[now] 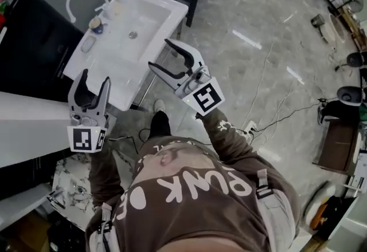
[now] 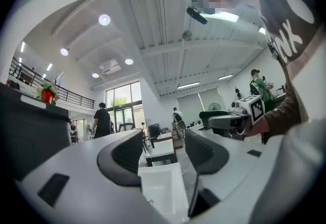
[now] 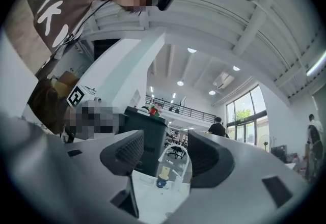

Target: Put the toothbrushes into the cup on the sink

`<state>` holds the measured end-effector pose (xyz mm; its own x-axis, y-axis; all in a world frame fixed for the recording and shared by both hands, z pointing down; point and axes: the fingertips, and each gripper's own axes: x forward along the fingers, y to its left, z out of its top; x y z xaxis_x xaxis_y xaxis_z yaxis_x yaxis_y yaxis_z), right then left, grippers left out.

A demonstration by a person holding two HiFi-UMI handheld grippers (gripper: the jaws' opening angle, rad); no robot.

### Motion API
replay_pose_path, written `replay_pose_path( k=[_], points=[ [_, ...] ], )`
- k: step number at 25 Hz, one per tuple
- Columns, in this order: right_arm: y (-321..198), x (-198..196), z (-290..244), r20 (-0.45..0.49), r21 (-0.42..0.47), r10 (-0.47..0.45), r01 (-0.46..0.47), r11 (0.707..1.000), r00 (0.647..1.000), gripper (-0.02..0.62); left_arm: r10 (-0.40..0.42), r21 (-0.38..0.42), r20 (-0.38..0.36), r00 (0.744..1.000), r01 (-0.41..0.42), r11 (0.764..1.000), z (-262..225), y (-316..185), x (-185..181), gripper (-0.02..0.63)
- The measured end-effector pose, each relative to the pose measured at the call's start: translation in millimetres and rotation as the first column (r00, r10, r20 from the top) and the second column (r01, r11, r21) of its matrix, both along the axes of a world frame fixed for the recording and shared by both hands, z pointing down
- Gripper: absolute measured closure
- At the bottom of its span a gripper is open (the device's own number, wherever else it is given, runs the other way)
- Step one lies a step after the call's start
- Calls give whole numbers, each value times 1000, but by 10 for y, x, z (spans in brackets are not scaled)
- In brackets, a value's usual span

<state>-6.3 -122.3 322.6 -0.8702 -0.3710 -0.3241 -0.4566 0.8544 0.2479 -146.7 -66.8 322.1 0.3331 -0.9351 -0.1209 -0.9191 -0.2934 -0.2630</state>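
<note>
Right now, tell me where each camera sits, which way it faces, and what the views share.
Head view: on the person's head, looking steeply down at the sink; shows the left claw, the right claw, both open, and the torso.
Left gripper view: on the left claw, looking level across the hall over the sink's end; sleeve and right claw at right.
Right gripper view: on the right claw, facing the cup and faucet on the sink; torso upper left.
Shared: all three show the sink.
</note>
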Motion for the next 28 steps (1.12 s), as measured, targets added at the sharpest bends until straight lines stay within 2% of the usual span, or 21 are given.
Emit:
replay_pose_path(
  k=[4,9,10,13,14,17,21,26,28],
  points=[
    [973,493,136,-36,-17,-14,13,1000,999,337,7,-30,12,1000,-7,1000,33,1044,647,359],
    [1807,882,200,3,-86,-53,54,995,999,336,5,-84,-6,1000,-6,996,86,1869,1146,359],
    [1901,920,243,-19,-89,-58,56,994,998,334,4,-90,-13,1000,-6,996,97,1959,1200,359],
    [2128,999,543,-224,-89,-71,52,995,972,333,3,-112,-35,999,-7,994,122,2163,1331,359],
    [2233,1029,578,-241,-97,-78,56,994,967,333,4,-123,-38,999,-9,992,128,2243,1388,359],
    [2557,1100,548,-190,-124,-106,83,989,976,333,11,-140,-44,999,-17,990,122,2488,1567,359],
    [2754,1083,460,-133,-117,-126,111,987,983,333,24,-111,-31,999,-27,993,67,2663,1663,359],
    [2968,999,290,-71,-103,-161,153,983,984,333,18,-101,-26,999,-20,995,24,2848,1576,359],
    [3024,972,292,-80,-107,-165,156,982,983,335,13,-98,-28,1000,-16,995,25,2889,1503,359]
  ],
)
